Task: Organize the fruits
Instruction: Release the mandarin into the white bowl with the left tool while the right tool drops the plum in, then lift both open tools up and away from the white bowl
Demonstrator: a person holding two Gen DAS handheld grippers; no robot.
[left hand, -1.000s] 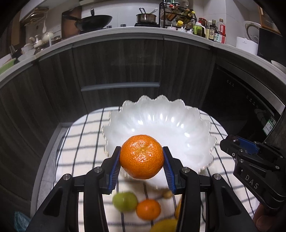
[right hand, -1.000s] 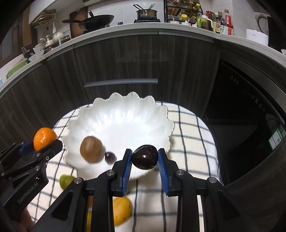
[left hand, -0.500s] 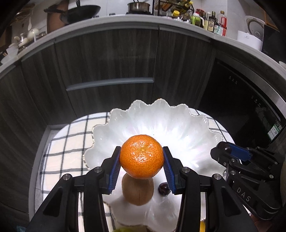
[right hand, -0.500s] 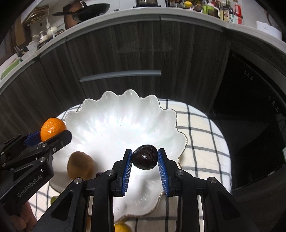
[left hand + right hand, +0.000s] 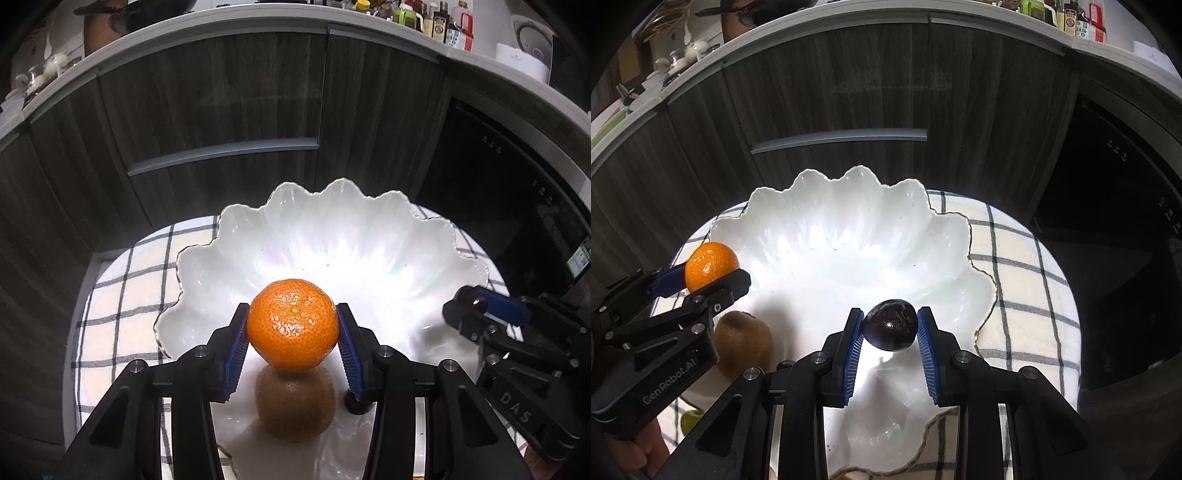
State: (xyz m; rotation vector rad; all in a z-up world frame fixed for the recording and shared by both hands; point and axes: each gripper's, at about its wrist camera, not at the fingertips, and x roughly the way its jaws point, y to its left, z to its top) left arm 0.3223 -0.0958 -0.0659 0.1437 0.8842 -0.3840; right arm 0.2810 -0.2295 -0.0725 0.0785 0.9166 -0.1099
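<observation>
Left gripper (image 5: 292, 334) closed on a mandarin (image 5: 292, 324), its blue pads (image 5: 236, 349) pressing the fruit's sides at the widest girth; the fruit hangs over the near part of the white scalloped bowl (image 5: 369, 236), directly above a kiwi (image 5: 294, 404) lying inside. Right gripper (image 5: 890, 334) likewise clamped on a dark plum (image 5: 891, 324), held above the bowl's right half. A second small dark fruit (image 5: 356, 404) lies in the bowl beside the kiwi. The bowl stands on a checked cloth (image 5: 1027, 288).

Handling, as judged: the mandarin is light, with a soft, loose skin – grip across the equator, gently, since hard pressure would bruise it. The plum is smooth and likely slippery, so a central hold is safest. The bowl looks glossy and brittle – fruit is best released low to limit rolling and impact.
</observation>
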